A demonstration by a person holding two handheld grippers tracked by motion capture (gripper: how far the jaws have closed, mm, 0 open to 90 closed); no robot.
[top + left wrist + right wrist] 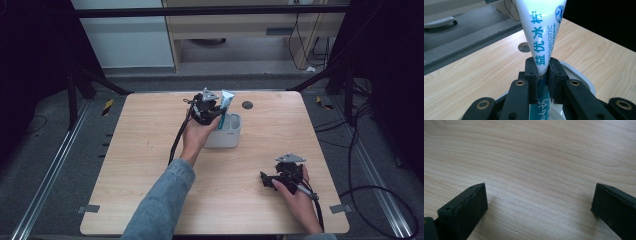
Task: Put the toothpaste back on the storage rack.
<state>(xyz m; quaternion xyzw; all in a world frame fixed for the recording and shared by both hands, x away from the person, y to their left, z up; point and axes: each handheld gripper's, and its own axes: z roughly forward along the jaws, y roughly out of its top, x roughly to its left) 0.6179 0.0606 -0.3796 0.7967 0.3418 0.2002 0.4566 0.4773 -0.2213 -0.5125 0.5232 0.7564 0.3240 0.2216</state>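
Left gripper (543, 75), jaws clamped on the toothpaste tube (541, 35), holds it above the white cup (224, 132); lower straight down, release late. Right gripper (539, 202), jaws apart, rests at four o'clock

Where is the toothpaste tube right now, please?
In the high view the toothpaste tube is mid-table, held upright by the left gripper over the white cup.

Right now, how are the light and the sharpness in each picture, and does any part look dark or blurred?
High view: dim and soft, corners nearly black, pale wooden table evenly lit. Left gripper view: bright, white-and-blue printed tube readable between the left gripper jaws, background slightly soft. Right gripper view: wood grain soft, right gripper jaws casting faint shadows on the wood.
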